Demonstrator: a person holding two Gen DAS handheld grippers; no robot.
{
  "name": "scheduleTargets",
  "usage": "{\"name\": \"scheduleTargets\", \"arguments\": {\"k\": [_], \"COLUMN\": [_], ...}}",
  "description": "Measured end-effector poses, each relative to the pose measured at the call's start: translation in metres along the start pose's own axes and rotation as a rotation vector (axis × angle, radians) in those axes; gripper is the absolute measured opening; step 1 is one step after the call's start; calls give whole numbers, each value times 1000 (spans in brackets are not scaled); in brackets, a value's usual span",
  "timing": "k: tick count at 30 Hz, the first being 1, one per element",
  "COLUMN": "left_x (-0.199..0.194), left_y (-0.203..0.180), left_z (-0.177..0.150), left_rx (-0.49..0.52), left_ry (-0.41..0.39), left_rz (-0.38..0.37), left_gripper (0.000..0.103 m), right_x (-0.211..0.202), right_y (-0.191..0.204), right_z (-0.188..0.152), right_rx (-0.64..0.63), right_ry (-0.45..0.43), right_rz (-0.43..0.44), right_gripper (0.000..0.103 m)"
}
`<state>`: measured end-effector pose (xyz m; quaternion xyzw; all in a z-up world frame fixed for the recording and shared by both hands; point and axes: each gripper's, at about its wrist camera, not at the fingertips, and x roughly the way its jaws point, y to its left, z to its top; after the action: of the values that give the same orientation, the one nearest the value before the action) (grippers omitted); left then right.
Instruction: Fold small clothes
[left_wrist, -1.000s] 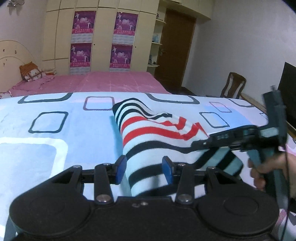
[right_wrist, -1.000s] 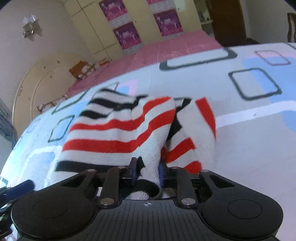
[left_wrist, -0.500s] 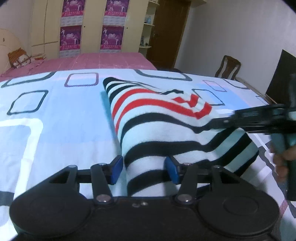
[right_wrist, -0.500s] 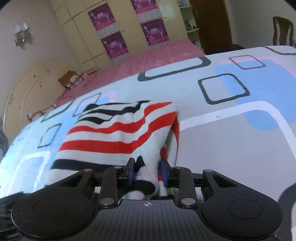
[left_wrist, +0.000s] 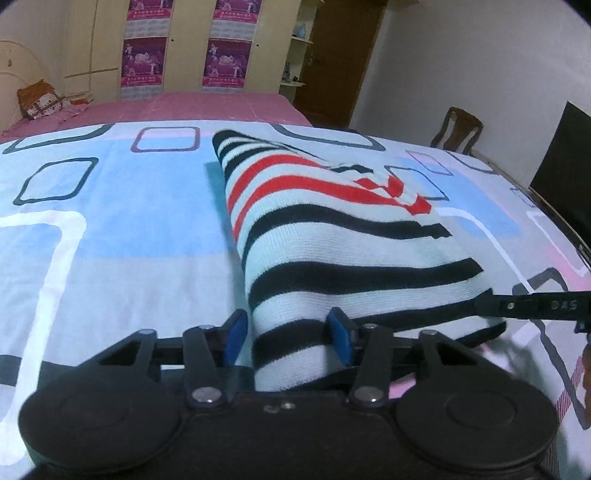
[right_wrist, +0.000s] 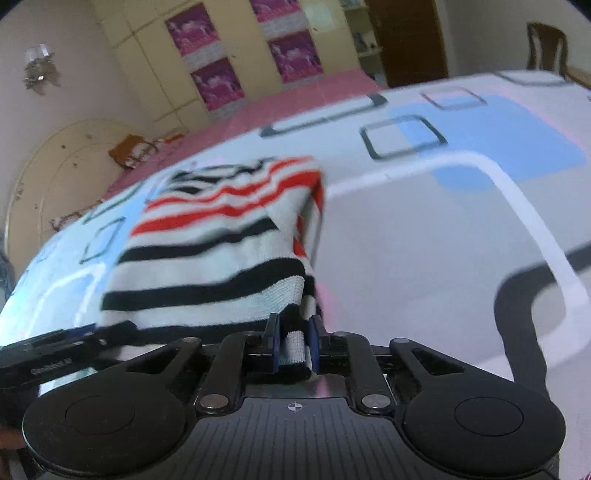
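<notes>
Gripping: right claw (right_wrist: 293, 345) pinches the near edge of the sweater (right_wrist: 207, 258), pads pressed onto a fold of striped knit.
Left claw (left_wrist: 288, 336): spread wide, blue pads either side of the sweater's near left corner; the right pad (left_wrist: 340, 339) touches the knit, the left pad (left_wrist: 234, 334) stands just clear of it, so nothing is clamped.
Sweater (left_wrist: 332, 236): white knit with black and red stripes, lying on the bed (left_wrist: 110, 221), its near end raised off the sheet where the right claw holds it.
Fold state: a top layer lies over a lower one; in the right wrist view the right edge shows two layers, with red stripes of the under layer peeking out beneath.
Far end: rests flat on the sheet, with a rumpled patch of red stripes near the middle right in the left wrist view.
Bed: covered by a pale blue and white sheet printed with rounded dark squares; a pink cover (left_wrist: 192, 105) lies beyond it.
Right claw in left view (left_wrist: 532, 305): a black finger reaches in from the right edge and meets the sweater's near right corner.
Left claw in right view (right_wrist: 62, 347): a black finger enters from the lower left, beside the sweater's near left corner.
Background: cupboards with purple posters (left_wrist: 223, 64), a brown door (left_wrist: 332, 62), a wooden chair (left_wrist: 458, 129), a dark screen (left_wrist: 565, 166) at the right.
Blur: the right wrist view is smeared, so fine detail there is unclear.
</notes>
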<state>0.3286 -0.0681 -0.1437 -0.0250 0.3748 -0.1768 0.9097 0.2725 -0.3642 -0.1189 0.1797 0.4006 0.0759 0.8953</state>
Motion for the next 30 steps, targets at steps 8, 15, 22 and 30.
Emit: {"name": "scheduleTargets", "arguments": {"k": [8, 15, 22, 30], "left_x": [-1, -9, -24, -8], "left_y": [-3, -10, -20, -22], "left_z": [3, 12, 35, 69], "left_rx": [9, 14, 46, 64], "left_ry": [22, 16, -46, -78], "left_rz": [16, 46, 57, 68], "left_gripper": [48, 55, 64, 64], "right_x": [4, -13, -19, 0], "right_y": [4, 20, 34, 49], "right_z": [-1, 5, 29, 71], "right_rx": [-32, -108, -170, -222], "right_ry": [27, -15, -75, -124], "right_rz": [-25, -46, -38, -54], "right_gripper": [15, 15, 16, 16]}}
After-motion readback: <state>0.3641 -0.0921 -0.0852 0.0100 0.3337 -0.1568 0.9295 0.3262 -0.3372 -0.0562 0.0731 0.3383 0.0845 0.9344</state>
